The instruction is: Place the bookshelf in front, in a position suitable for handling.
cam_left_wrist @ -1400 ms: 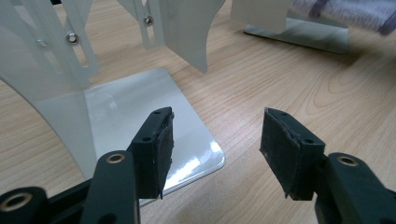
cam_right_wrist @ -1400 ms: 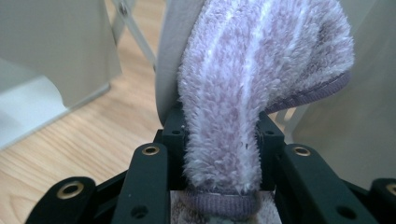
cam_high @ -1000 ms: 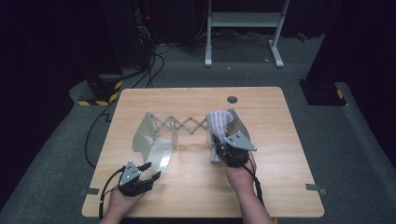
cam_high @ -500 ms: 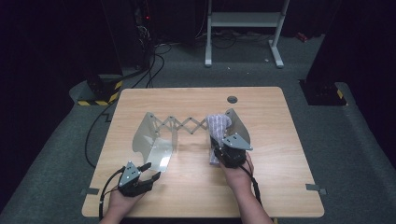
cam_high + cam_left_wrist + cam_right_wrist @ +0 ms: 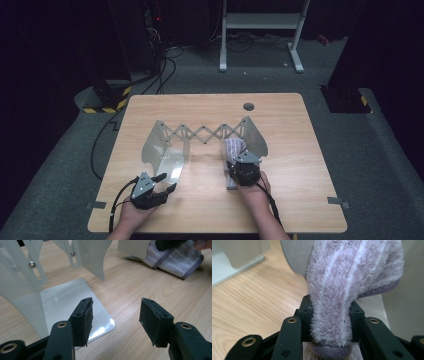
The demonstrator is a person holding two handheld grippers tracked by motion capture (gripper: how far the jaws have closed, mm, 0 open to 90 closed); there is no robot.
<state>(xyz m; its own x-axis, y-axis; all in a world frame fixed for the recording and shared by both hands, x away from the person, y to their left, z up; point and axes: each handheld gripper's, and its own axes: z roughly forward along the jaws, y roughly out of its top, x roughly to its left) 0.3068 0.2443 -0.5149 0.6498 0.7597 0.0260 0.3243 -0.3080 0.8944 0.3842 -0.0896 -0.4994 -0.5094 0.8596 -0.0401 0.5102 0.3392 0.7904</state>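
One towel [image 5: 352, 277] gripped by the right gripper [image 5: 329, 315] fingers; one rack [image 5: 200, 136]; left gripper [image 5: 115, 320] fingers released

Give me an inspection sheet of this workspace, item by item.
Surface: wooden table, bare wood, a round hole near the far edge.
Job's things: lilac striped towel draped against the right end panel of the metal folding rack; the rack stands open with shiny base plates.
Clutter: nothing seen.
Grippers: left gripper open, with nothing between its pads, by the rack's left base plate; right gripper shut on the towel's fold.
Cables: black cables on the floor at the far left; one trails from each gripper.
Surroundings: grey carpet, a white stand's feet beyond the table, dark room.
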